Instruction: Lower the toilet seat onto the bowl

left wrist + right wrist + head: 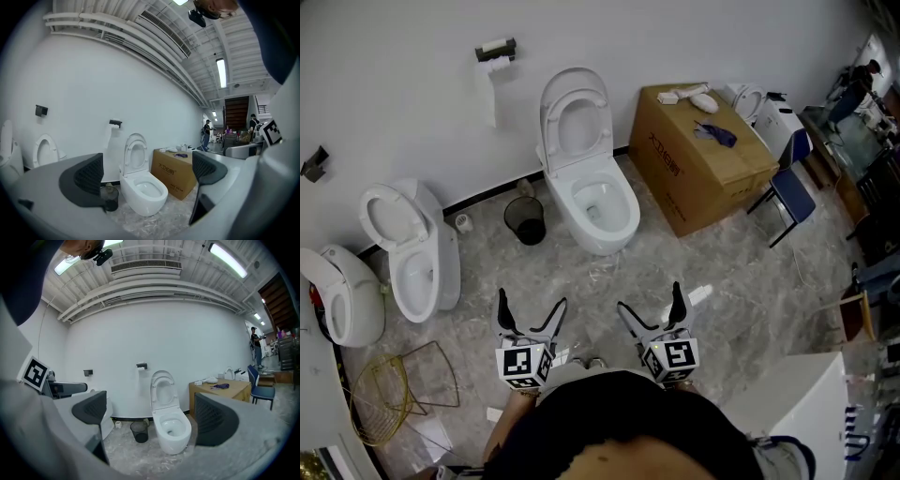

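A white toilet [602, 204] stands against the far wall with its seat [575, 120] and lid raised upright. Both grippers are held side by side in front of me, well short of the bowl. My left gripper [532, 300] is open and empty, and so is my right gripper [649, 296]. In the left gripper view the toilet [145, 193] and its upright seat [135, 153] show between the spread jaws of the left gripper [147, 172]. The right gripper view frames the same toilet [174, 428] and seat [162, 390] between the wide jaws of the right gripper [151, 416].
A black waste bin [525, 220] sits left of the toilet and a cardboard box [703, 159] right of it. Two more toilets [412, 251] [342, 298] stand at the left. A wire basket [389, 389] lies near left, a blue chair [792, 192] far right.
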`<state>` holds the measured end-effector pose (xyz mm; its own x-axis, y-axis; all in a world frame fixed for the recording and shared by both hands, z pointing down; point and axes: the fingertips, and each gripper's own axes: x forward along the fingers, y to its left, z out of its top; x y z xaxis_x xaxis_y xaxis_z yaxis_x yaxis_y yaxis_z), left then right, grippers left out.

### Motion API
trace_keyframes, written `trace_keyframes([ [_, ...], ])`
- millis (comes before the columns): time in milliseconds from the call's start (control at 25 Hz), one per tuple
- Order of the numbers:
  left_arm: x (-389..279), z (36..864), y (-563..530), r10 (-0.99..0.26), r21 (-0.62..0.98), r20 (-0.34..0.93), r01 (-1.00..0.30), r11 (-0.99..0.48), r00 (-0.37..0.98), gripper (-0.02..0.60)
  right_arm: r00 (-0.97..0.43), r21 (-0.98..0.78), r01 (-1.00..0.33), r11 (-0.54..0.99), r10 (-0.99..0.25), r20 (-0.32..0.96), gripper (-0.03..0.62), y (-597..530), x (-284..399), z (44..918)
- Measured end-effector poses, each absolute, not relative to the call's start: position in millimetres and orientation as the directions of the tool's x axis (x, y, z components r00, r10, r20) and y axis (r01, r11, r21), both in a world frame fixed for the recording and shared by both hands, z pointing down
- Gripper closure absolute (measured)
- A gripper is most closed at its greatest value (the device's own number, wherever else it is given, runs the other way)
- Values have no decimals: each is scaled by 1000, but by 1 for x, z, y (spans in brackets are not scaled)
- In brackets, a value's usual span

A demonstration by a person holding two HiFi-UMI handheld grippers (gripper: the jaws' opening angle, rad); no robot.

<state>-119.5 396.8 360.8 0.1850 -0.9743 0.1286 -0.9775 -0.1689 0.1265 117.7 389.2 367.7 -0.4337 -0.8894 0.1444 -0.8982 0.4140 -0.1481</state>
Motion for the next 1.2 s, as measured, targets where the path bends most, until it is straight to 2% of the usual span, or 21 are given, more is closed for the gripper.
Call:
trace_keyframes([
  [120, -126, 358, 389, -981, 124, 119, -982, -142, 156, 20, -437, -147, -896, 420, -891, 120, 33, 389, 125, 363],
  [280, -133, 350, 383, -989, 120, 90, -987, -107, 118, 20, -428, -147, -902, 405, -884, 187, 33, 391, 136, 381],
  [600, -135, 382, 373, -980, 125, 155, -987, -102, 121, 20, -450, -129, -892, 432, -876, 176, 33, 375, 127, 385],
  [920, -155, 386, 307, -984, 126, 140, -988, -92, 110, 20, -432, -80, -902, 425, -890, 146, 33, 312, 124, 381],
  [1200, -160, 385, 238, -975, 102, 161, -985, -136, 152, 21, -393, -25, -919, 393, -910, 131, 33, 256, 114, 375],
])
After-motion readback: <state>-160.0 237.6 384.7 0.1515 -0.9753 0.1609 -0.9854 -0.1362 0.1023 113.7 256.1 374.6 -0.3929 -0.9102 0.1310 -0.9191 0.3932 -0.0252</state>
